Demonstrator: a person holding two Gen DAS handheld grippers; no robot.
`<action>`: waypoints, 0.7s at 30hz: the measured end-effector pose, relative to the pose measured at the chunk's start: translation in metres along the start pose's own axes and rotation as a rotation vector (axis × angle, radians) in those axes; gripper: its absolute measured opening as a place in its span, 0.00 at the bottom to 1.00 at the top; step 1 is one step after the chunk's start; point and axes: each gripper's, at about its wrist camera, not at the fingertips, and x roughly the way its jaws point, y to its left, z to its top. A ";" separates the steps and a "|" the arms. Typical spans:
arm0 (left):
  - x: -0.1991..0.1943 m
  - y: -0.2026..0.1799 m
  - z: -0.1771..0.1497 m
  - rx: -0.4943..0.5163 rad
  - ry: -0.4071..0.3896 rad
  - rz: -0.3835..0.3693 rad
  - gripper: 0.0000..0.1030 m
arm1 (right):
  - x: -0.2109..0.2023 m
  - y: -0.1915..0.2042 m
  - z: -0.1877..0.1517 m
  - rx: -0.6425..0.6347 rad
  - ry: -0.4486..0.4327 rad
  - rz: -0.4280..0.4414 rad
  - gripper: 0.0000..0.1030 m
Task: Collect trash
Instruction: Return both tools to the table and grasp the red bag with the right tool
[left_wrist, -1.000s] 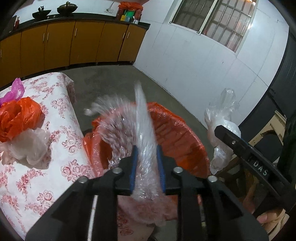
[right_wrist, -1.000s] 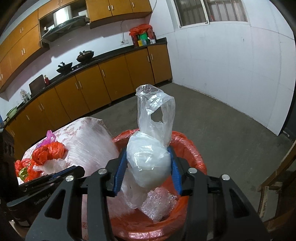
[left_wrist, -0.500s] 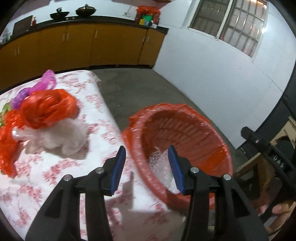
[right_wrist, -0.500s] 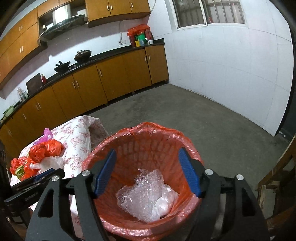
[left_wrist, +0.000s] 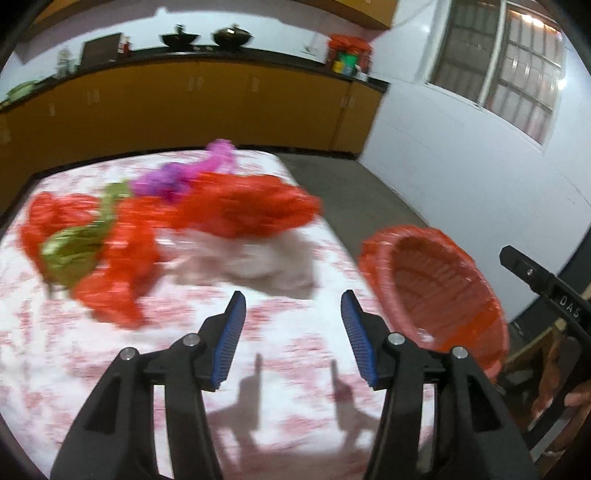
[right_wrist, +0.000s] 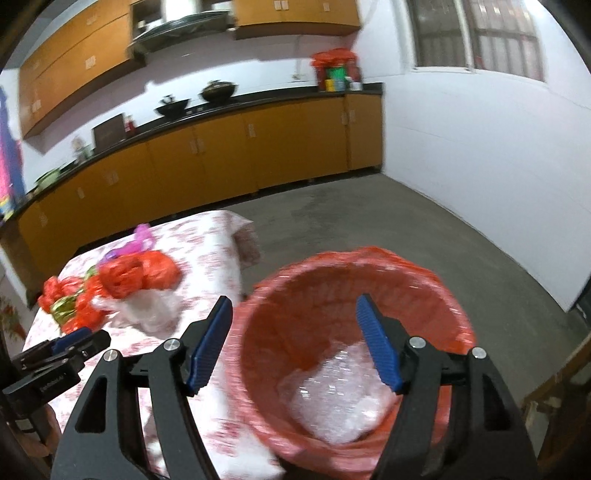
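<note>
Several crumpled plastic bags (left_wrist: 236, 210), glossy red, purple and white, lie heaped mid-frame on the floral tabletop (left_wrist: 291, 376). Left gripper (left_wrist: 291, 328) hovers level, fingers spread, empty. Right gripper (right_wrist: 295, 341), fingers spread, hangs over the red-lined basket (right_wrist: 458, 317) holding clear crinkled plastic (right_wrist: 332, 398).

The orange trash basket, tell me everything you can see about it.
The orange trash basket is round with ribbed, woven-looking walls, lined with a thin orange plastic bag folded over its rim. It stands upright on the floor by the floral-clothed table. Crumpled clear plastic lies at its bottom. The right gripper hovers open above it, not touching.
</note>
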 end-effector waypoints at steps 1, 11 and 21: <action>-0.005 0.009 -0.002 -0.004 -0.011 0.020 0.54 | 0.003 0.009 0.001 -0.012 0.000 0.017 0.68; -0.048 0.115 -0.010 -0.112 -0.090 0.284 0.62 | 0.035 0.112 0.012 -0.144 -0.003 0.175 0.68; -0.065 0.184 -0.006 -0.231 -0.119 0.379 0.66 | 0.085 0.181 0.016 -0.261 0.011 0.201 0.70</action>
